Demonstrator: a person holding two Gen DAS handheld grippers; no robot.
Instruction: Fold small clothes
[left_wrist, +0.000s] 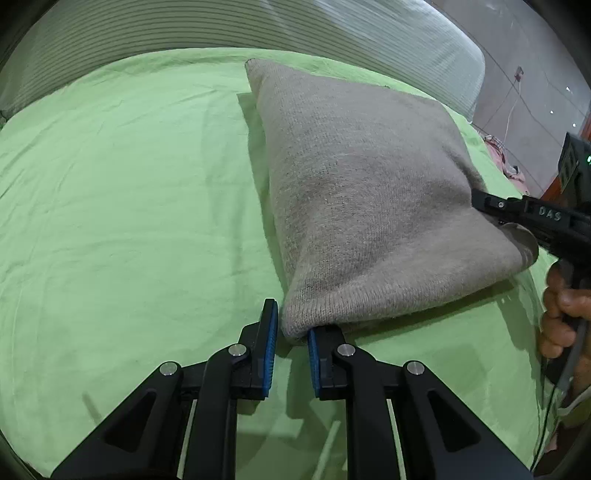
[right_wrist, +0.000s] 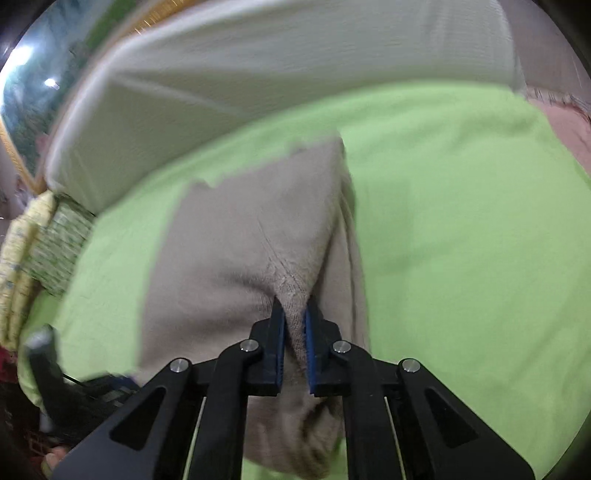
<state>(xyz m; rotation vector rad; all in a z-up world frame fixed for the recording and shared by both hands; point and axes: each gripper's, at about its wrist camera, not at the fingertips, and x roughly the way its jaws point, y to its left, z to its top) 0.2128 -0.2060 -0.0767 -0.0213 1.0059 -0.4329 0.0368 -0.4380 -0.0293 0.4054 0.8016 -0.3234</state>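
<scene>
A beige knitted garment (left_wrist: 362, 192) lies folded on a green sheet (left_wrist: 129, 206). My left gripper (left_wrist: 291, 325) is open, its jaws apart at the garment's near corner; the right finger (left_wrist: 325, 354) touches the cloth edge, the left one stands clear. My right gripper (right_wrist: 294, 325) is shut on a pinched fold of the garment (right_wrist: 236, 236), lifted a little off the sheet. The right gripper also shows in the left wrist view (left_wrist: 491, 206) at the garment's right edge, held by a hand (left_wrist: 561, 317).
A white striped pillow (left_wrist: 258, 26) lies along the far edge of the green sheet. A pink cloth (left_wrist: 506, 158) lies at the far right. A yellow-green patterned bundle (right_wrist: 40, 243) sits at the left in the right wrist view.
</scene>
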